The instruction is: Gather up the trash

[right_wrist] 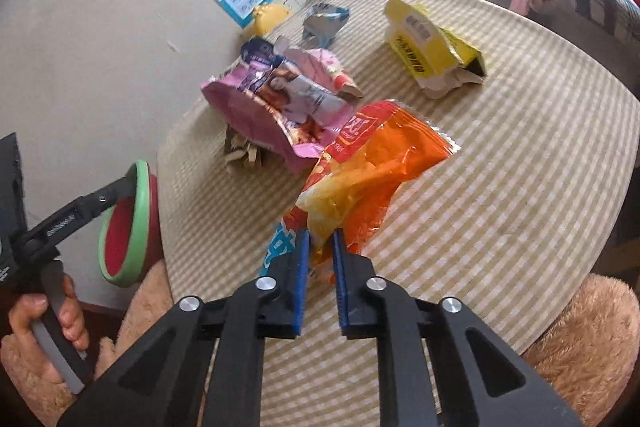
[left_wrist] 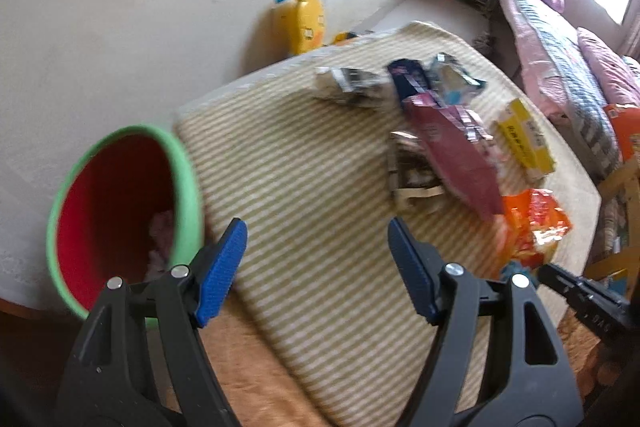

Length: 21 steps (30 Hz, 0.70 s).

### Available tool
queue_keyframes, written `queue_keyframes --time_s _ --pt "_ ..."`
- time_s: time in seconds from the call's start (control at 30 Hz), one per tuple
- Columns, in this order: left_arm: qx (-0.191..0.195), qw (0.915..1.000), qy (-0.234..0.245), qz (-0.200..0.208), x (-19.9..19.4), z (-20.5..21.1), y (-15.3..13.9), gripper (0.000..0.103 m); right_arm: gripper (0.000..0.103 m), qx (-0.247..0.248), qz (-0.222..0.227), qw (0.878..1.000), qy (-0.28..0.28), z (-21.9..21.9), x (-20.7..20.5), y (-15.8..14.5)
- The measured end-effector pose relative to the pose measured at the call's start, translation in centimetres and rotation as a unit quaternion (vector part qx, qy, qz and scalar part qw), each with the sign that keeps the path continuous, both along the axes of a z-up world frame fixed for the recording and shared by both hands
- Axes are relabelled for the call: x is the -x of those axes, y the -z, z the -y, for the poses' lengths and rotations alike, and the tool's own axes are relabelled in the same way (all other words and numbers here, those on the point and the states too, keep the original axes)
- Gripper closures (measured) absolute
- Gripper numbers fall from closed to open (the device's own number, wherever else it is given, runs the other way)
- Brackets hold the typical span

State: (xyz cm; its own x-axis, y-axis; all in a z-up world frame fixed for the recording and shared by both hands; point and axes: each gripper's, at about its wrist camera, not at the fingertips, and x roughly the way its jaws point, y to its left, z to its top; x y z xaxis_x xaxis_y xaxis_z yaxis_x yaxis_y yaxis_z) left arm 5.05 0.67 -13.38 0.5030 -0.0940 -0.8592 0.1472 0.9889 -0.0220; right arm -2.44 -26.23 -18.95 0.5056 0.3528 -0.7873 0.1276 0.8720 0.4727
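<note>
Orange snack bag (right_wrist: 372, 163) is pinched at its near end by the right gripper (right_wrist: 320, 247), blue pads (right_wrist: 301, 275) closed on the crinkled film; the rest of the bag lies on the checked tablecloth (right_wrist: 500, 187). A blue-printed wrapper (right_wrist: 276, 247) sits just left of the pads, partly under the bag. Left gripper (left_wrist: 316, 255) is wide open with nothing between the pads, hanging over bare cloth near the table's edge. Bin (left_wrist: 120, 211), red inside with a green rim, sits just off the table's left edge, beside the left gripper; some pale scraps are in its bottom. Rest of the trash is on the table: pink pouch (right_wrist: 272, 107) next to the orange bag and resting on torn cardboard (right_wrist: 240, 155), yellow carton (right_wrist: 428, 47) well apart toward the far side, silver-blue wrapper (right_wrist: 324, 23) near the far edge. A hand (right_wrist: 44, 323) holds the left gripper's handle at the lower left.
</note>
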Motion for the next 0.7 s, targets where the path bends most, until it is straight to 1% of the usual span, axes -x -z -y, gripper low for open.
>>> queue_keyframes --time_s 0.07,0.17,0.2,0.27,0.3,0.33,0.37,0.4,0.43,0.47,0.5,0.53,0.6,0.63,0.67,0.7 --pt "0.016 0.9998 0.014 -0.003 -0.6 1.7 0.1 0.033 0.095 -0.001 0.006 1.000 0.006 0.3 0.3 -0.2" --pt "0.034 0.9990 0.030 -0.003 -1.9 4.1 0.3 0.033 0.095 -0.007 0.002 1.000 0.009 0.4 0.3 -0.2" --pt "0.038 0.9987 0.034 -0.004 -2.6 5.1 0.5 0.033 0.091 -0.009 0.000 1.000 0.013 0.5 0.4 -0.1" --pt "0.044 0.9984 0.034 -0.011 -3.7 6.4 1.0 0.033 0.090 -0.017 -0.004 1.000 0.021 0.8 0.7 0.2" --pt "0.055 0.9978 0.032 -0.021 -4.6 7.1 1.5 0.033 0.086 -0.018 -0.007 1.000 0.023 0.9 0.8 0.3" --pt "0.060 0.9974 0.030 -0.026 -5.1 7.5 1.9 0.033 0.076 -0.021 -0.008 0.999 0.031 1.1 1.0 0.4" --pt "0.062 0.9972 0.027 -0.032 -5.6 8.0 2.3 0.033 0.070 -0.022 -0.008 0.999 0.036 1.3 1.1 0.4" --pt "0.056 0.9973 0.027 -0.038 -6.3 8.8 3.0 0.033 0.061 -0.026 -0.005 0.999 0.044 1.6 1.3 0.3" --pt "0.048 0.9976 0.029 -0.041 -6.9 9.4 3.5 0.033 0.056 -0.027 -0.002 0.998 0.048 1.8 1.4 0.1" --pt "0.039 0.9978 0.032 -0.043 -7.2 10.0 3.9 0.033 0.054 -0.028 0.000 0.998 0.053 2.0 1.6 0.0" --pt "0.033 0.9978 0.034 -0.045 -7.4 10.4 4.2 0.033 0.048 -0.028 0.002 0.998 0.055 2.0 1.6 0.0" --pt "0.025 0.9978 0.038 -0.049 -7.8 11.2 4.7 0.033 0.046 -0.030 0.003 0.998 0.059 2.2 1.8 0.0" --pt "0.020 0.9977 0.043 -0.049 -8.0 11.8 5.0 0.033 0.046 -0.035 0.000 0.997 0.063 2.4 1.8 0.1" --pt "0.014 0.9975 0.051 -0.048 -8.1 12.4 5.3 0.034 0.045 -0.037 -0.002 0.997 0.065 2.5 1.9 0.3" --pt "0.009 0.9971 0.055 -0.052 -8.1 12.6 5.5 0.051 0.045 -0.039 -0.003 0.997 0.066 2.6 1.9 0.4" --pt "0.007 0.9964 0.059 -0.061 -8.1 12.8 5.8 0.065 0.045 -0.041 -0.003 0.997 0.067 2.8 2.0 0.4"
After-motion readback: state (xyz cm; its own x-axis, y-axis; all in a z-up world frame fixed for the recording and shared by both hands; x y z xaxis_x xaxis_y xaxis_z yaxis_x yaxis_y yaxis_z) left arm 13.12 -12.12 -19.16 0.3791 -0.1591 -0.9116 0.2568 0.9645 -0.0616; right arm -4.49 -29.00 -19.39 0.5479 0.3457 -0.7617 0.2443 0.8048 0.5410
